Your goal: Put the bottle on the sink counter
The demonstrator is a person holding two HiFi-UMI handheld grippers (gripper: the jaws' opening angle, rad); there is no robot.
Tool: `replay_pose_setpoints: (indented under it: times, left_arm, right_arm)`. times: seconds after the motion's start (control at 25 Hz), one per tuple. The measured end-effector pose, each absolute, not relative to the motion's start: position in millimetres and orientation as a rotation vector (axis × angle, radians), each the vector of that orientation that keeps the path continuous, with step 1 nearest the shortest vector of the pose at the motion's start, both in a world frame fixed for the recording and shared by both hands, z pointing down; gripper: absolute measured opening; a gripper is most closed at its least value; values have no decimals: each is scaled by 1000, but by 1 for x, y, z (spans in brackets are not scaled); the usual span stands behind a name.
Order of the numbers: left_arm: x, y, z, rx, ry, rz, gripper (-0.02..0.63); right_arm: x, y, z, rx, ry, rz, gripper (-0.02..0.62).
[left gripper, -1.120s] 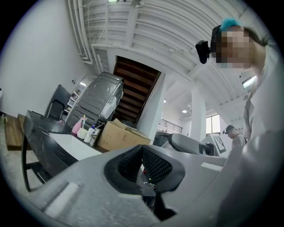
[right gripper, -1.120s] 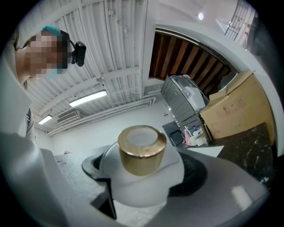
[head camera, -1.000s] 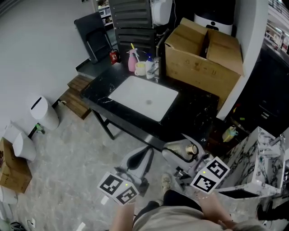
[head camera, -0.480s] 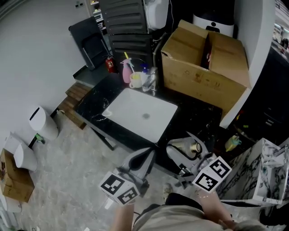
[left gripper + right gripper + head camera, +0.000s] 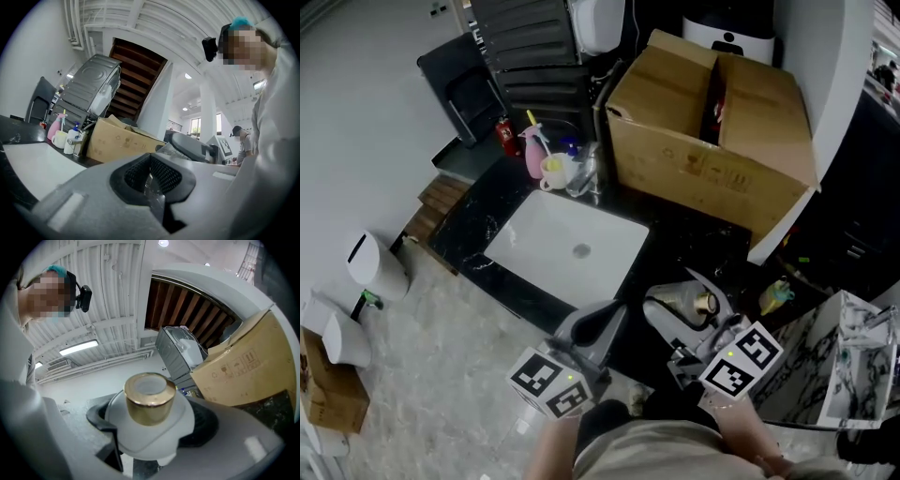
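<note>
A white bottle [image 5: 675, 306] with a gold cap [image 5: 149, 403] lies gripped in my right gripper [image 5: 682, 309], which is shut on its body [image 5: 152, 430]. In the head view it hangs over the near edge of the black sink counter [image 5: 698, 239], right of the white basin [image 5: 567, 248]. My left gripper [image 5: 602, 323] hovers at the counter's near edge, just left of the bottle. In the left gripper view its dark pads [image 5: 152, 178] are pressed together with nothing between them.
A large open cardboard box [image 5: 712, 122] fills the counter's back right. A pink spray bottle [image 5: 532, 153], a mug [image 5: 553, 172] and a faucet [image 5: 586, 169] stand behind the basin. A white bin [image 5: 373, 262] is on the floor at left, a marble panel [image 5: 848, 361] at right.
The counter and basin have slid nearer and leftward in the head view as I came closer. The right gripper keeps hold of the bottle; the left stays shut.
</note>
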State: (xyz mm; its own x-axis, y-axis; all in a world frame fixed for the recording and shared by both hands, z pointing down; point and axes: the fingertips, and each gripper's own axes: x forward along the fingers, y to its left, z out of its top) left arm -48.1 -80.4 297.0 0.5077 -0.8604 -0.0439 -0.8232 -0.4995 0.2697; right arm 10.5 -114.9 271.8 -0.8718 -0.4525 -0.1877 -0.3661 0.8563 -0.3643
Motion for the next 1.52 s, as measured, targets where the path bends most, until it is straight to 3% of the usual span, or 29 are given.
replay_pose_setpoints:
  times: [0.48,1.52]
  left_arm:
    - [-38,-138,319,2543,-1305,-189,6]
    - [-136,-286,357,2582,-916,-159,6]
  right_arm:
    - [13,-164,294,-726,2729,-536,341]
    - [-48,-307,323,-1315,2597,-510,341]
